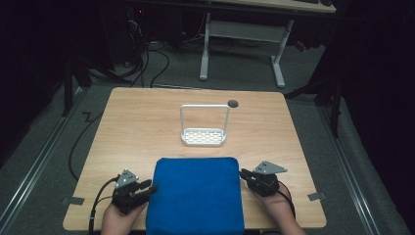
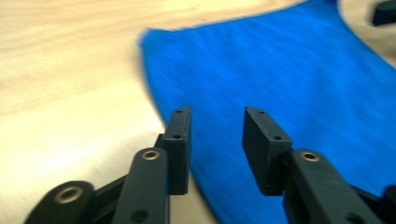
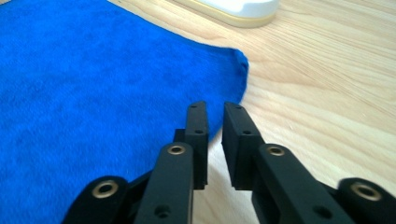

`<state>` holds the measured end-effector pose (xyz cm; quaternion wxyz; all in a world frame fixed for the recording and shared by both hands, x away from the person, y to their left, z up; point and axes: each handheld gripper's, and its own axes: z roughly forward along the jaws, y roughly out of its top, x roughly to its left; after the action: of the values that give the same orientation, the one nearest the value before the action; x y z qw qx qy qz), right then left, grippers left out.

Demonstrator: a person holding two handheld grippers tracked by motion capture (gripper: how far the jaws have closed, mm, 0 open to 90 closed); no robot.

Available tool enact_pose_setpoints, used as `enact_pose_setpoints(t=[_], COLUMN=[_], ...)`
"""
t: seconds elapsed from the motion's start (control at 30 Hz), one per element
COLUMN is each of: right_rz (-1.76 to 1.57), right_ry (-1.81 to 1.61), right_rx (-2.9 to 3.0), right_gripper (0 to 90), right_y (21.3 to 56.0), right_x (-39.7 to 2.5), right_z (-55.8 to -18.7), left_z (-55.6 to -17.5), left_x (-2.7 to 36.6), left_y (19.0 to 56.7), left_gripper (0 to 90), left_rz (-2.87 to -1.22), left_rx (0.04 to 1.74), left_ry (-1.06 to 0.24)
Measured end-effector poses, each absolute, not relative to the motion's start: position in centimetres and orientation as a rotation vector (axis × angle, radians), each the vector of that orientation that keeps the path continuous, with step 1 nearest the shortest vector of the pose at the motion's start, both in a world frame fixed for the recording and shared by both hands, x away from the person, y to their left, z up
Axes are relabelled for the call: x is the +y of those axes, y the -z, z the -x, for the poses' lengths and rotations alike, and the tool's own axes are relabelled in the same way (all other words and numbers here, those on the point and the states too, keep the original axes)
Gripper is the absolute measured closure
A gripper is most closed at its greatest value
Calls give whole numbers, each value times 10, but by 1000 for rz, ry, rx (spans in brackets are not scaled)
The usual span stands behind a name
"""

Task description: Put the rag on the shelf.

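Item: blue cloth (image 1: pixel 195 196), lying flat on the near half of the wooden table (image 1: pixel 142 122), its near edge running past the table's front. We read it as roughly square, so no long axis governs; what matters is its two side edges.

Left edge: our left gripper (image 1: pixel 147 188) sits at it, pointing inward toward the cloth. In the left gripper view the left gripper (image 2: pixel 217 140) has its jaws clearly parted with nothing between them, and the cloth (image 2: pixel 280 93) spreads ahead and to that view's right, its edge passing beneath the gap.

Right edge: our right gripper (image 1: pixel 243 175) is at it near the far right corner. In the right gripper view the right gripper (image 3: pixel 215 135) has its jaws drawn close with a narrow slit left, empty; the cloth (image 3: pixel 93 93) lies ahead and left, its corner just beyond the tips.

We judge both hands equally near, each needing a short inward reach to pinch its own edge.

Beyond the cloth: a white perforated rack (image 1: pixel 204 128) with a tall hoop handle, well apart toward the table's middle.
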<state>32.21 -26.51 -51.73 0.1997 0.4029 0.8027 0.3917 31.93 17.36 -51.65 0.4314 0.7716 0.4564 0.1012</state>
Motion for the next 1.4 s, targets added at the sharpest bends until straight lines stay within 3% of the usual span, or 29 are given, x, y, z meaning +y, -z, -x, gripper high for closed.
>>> enact_pose_setpoints(t=[0.1, 0.33, 0.57, 0.67, 0.8, 1.17, 1.4], right_rz=[-1141, -1186, -1221, -1239, -1253, -1256, -1259], right_ry=[-1073, -1054, -1047, -1041, -1040, -1055, -1070], right_rx=[2217, 2182, 2154, 2153, 2155, 2162, 2165], right_gripper=[729, 707, 682, 676, 631, 563, 497], right_y=[519, 521, 521, 522, 522, 519, 507], right_x=[-273, -285, -292, -293, -289, -277, -262], right_z=[-312, -301, -294, -293, -294, -301, -325], left_z=[-340, -384, -392, -393, -395, -399, -399], left_x=[172, 157, 151, 152, 155, 154, 155], left_y=[516, 524, 531, 532, 532, 535, 537], left_gripper=[577, 541, 551, 656, 721, 804, 871], left_rz=[-1921, -1976, -1991, -1994, -1980, -1965, -1959], left_rx=[1148, 1180, 1163, 1156, 1159, 1143, 1139], left_ry=[-279, -300, -301, -302, -269, -244, -239])
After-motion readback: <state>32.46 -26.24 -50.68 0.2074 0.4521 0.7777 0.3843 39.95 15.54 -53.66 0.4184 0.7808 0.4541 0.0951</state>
